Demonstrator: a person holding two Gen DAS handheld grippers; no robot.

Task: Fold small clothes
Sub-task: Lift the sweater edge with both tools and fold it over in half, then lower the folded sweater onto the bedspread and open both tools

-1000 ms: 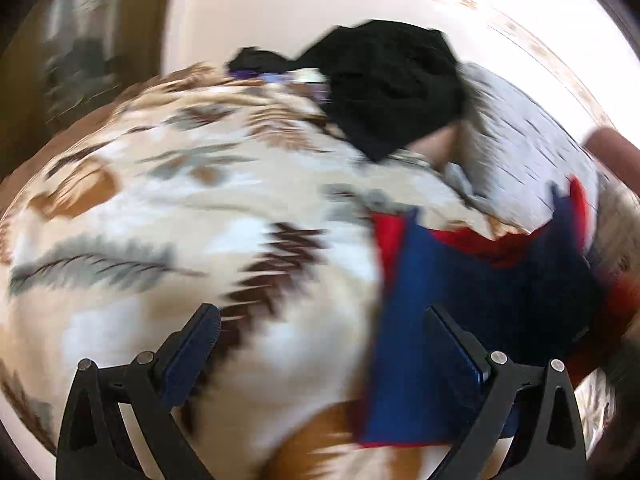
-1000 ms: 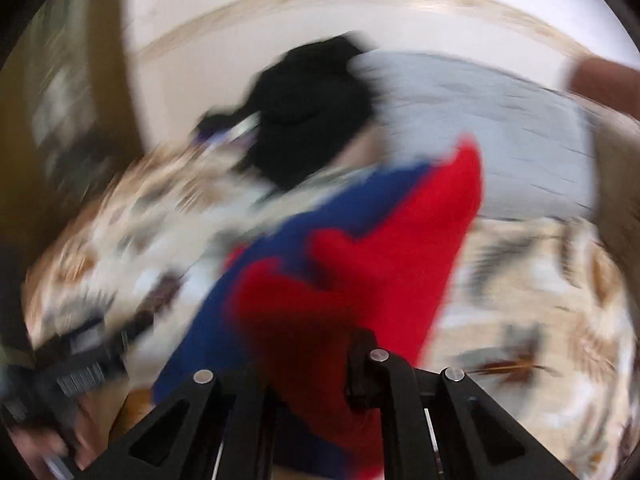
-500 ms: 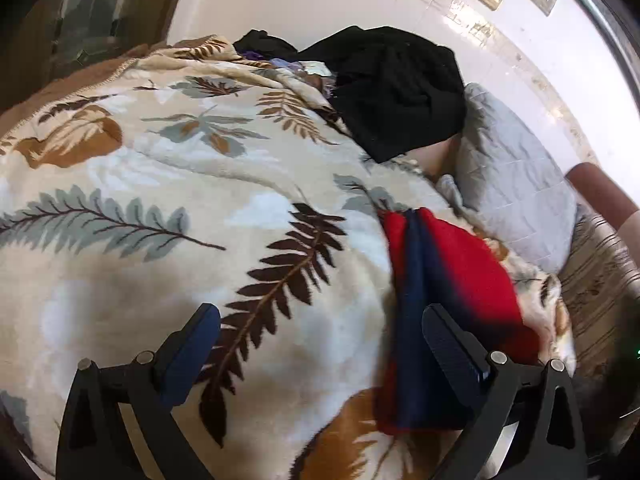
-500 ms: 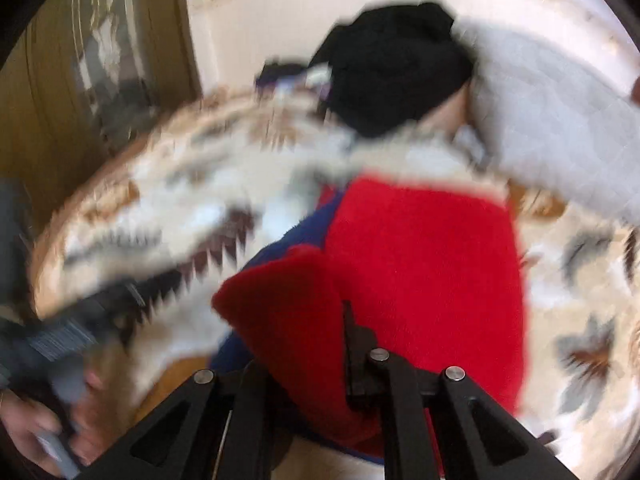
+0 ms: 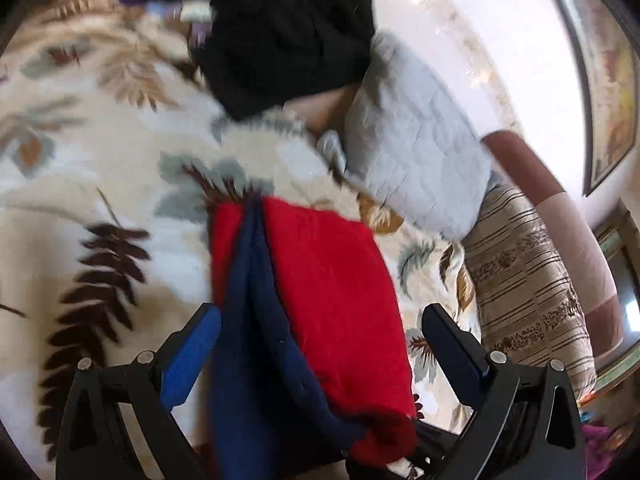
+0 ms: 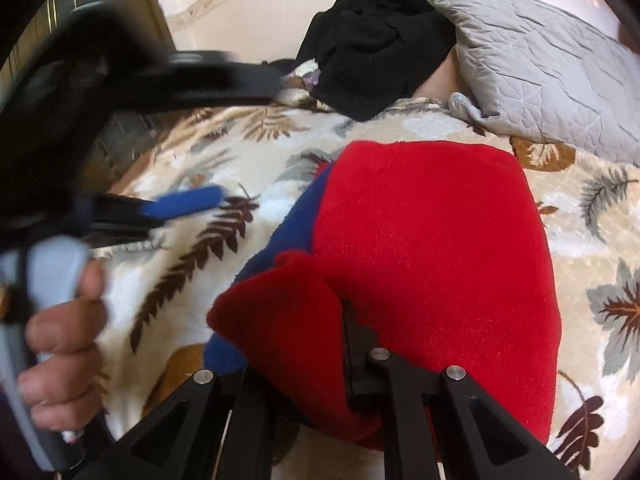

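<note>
Right, the red and blue garment (image 6: 432, 248) lies folded on the leaf-print blanket (image 6: 224, 160) covering the bed, just in front of the grey pillow (image 6: 540, 68), its red side up and a blue layer showing along its left edge. The right gripper (image 6: 344, 344) is clamped on a bunched red corner at the near end of the garment, fingers drawn tight together with the cloth pinched between them. The left gripper (image 5: 320, 344) hangs over that same near end, wide open and holding nothing, blue pads (image 5: 192, 356) spread either side of the fabric; from its view the blue fold (image 5: 256, 320) runs down the garment's middle. In the right view that gripper sits off the garment's left edge, the person's hand (image 6: 60, 332) wrapped round its handle. A black heap of clothing (image 6: 380, 40) rests beyond the garment, against the pillow's left end. A striped cushion (image 5: 528, 288) lies to the pillow's right.
</note>
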